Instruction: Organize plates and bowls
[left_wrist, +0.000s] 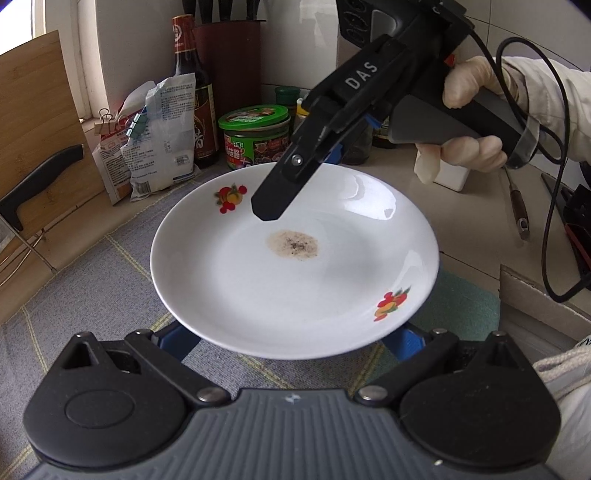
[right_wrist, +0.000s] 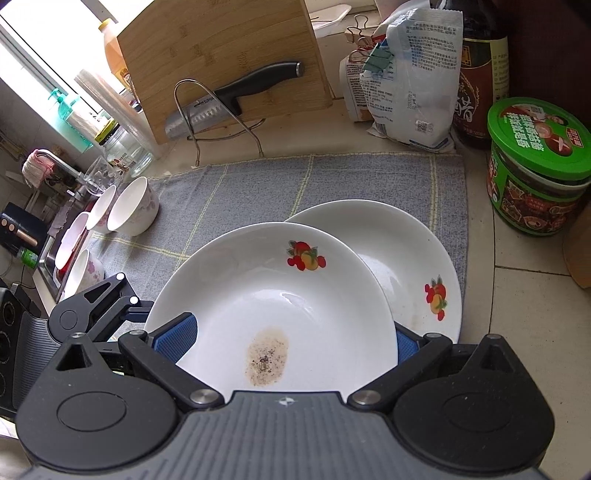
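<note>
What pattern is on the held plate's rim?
Red and orange fruit sprigs on the white plate; clearest in the right wrist view.

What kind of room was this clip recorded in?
Most likely a home kitchen counter: a black-handled knife rests in a wire rack against a bamboo cutting board, a dark sauce bottle and green-lidded jar stand nearby, and white fruit-patterned plates sit on a grey cloth.

White letters "DAS" stand on the black arm of the right tongs (left_wrist: 273, 206). The green-lidded jar (right_wrist: 537, 166), the white packet (right_wrist: 410, 77) and the dark bottle (right_wrist: 480, 70) carry Chinese print too small to read.
</note>
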